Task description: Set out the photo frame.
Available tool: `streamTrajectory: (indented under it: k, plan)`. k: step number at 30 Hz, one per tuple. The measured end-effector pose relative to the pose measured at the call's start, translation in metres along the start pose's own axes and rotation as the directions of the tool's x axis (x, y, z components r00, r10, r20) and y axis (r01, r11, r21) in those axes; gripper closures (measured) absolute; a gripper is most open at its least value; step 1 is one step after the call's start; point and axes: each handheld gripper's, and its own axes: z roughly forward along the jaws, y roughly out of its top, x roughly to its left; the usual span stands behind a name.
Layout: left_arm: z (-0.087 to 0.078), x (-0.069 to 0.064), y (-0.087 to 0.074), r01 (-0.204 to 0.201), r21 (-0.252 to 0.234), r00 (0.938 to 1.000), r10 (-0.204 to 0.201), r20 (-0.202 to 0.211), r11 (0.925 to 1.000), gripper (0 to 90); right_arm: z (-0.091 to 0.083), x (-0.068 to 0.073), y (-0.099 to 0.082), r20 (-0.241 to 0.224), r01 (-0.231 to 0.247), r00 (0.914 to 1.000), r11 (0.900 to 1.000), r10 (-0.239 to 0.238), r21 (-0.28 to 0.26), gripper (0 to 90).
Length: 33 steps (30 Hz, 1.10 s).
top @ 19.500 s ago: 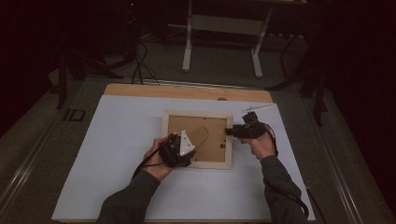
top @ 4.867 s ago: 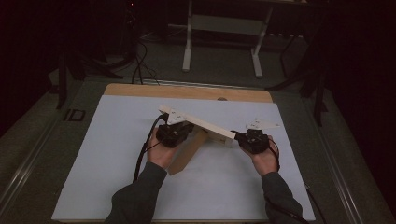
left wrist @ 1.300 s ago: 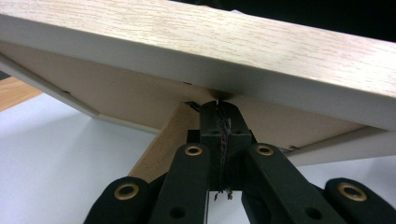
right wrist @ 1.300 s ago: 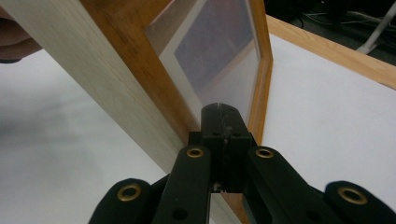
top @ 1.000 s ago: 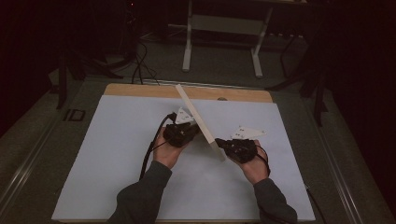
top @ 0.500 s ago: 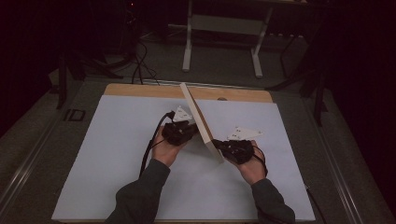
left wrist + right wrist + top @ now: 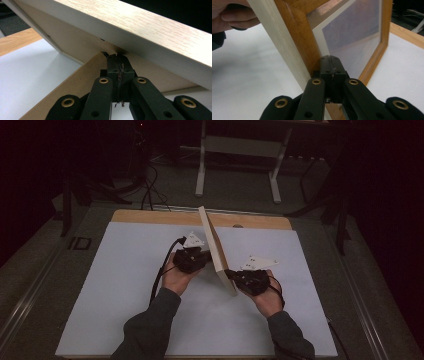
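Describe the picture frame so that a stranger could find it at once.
Look at the white sheet covering the table. Near its middle, between two black grippers, stands the picture frame, tilted on edge. Its pale wooden border and flat rectangular shape set it apart.

A light wooden picture frame (image 7: 216, 251) stands tilted on edge above the white sheet.

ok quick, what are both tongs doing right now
left tongs: closed, tips against the back of the picture frame by its fold-out stand; a grip cannot be told.
right tongs: closed, tips at the frame's front corner.
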Motion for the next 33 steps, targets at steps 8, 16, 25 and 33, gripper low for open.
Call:
streamTrajectory:
  k: [8,16,25,33]
  plan:
    - [-0.002,-0.004,-0.001,-0.046,0.008,0.9989,0.046,-0.004,0.9989,90.0,0.004,0.002,0.002,-0.008,-0.005,1.0,1.0,0.005,-0.002,90.0]
    - [-0.005,-0.007,-0.006,-0.057,0.009,0.9983,0.057,0.012,0.9983,90.0,0.005,0.004,0.003,-0.008,-0.005,1.0,1.0,0.005,0.001,90.0]
    - [-0.008,-0.009,-0.014,-0.065,0.0,0.997,0.065,0.041,0.9979,90.0,0.007,0.006,0.004,-0.01,-0.007,0.9999,1.0,0.007,0.001,90.0]
    - [-0.01,-0.003,-0.015,-0.07,0.005,0.9963,0.069,0.05,0.9976,90.0,0.013,0.009,0.007,-0.012,-0.005,0.9999,1.0,0.005,0.005,90.0]
